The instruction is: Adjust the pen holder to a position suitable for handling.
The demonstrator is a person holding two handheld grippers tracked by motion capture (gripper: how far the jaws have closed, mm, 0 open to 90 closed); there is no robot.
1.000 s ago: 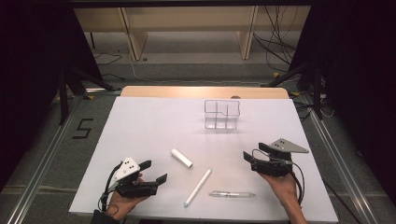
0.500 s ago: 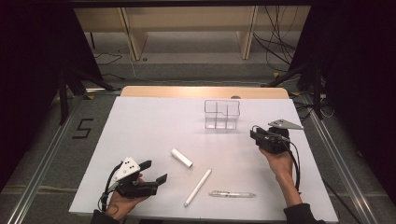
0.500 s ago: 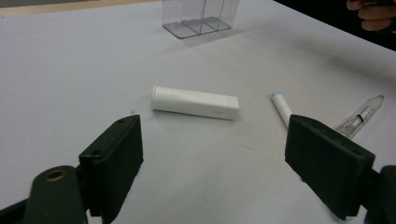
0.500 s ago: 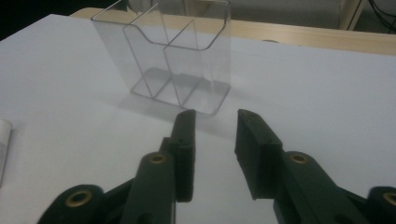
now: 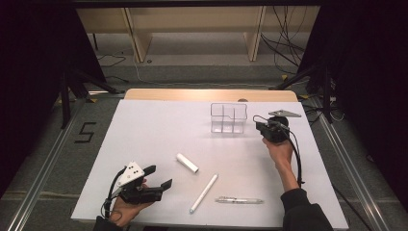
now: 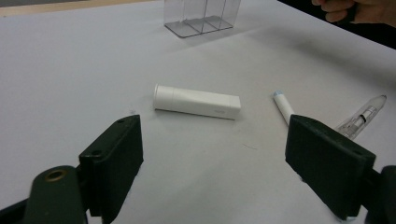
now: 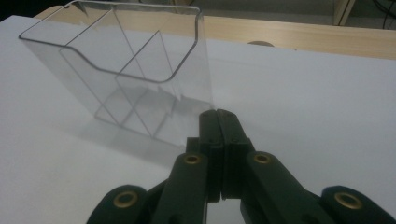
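Observation:
A clear plastic organizer (image 5: pixel 228 118) with compartments stands at the back middle of the white table. My right gripper (image 5: pixel 257 126) is just right of it, pointing at its near right corner (image 7: pixel 205 100). Its jaws (image 7: pixel 217 114) have just been closing and now meet with nothing between them; whether the tips touch the organizer I cannot tell. My left gripper (image 5: pixel 159 176) rests at the front left, open and empty (image 6: pixel 215 133). Beyond it lie a short white tube (image 5: pixel 186 163) (image 6: pixel 196 101), a long white pen (image 5: pixel 204 193) (image 6: pixel 283 106) and a clear pen (image 5: pixel 239 199) (image 6: pixel 362 119).
The white tabletop (image 5: pixel 144 134) ends in a wooden strip (image 5: pixel 207 94) at the back. Dark stands and cables surround the table on the floor. The right gripper's cable (image 5: pixel 297 159) trails along the forearm.
My right gripper moved away from the front right toward the organizer and its jaws went from open to shut. The left gripper and the pens stayed put.

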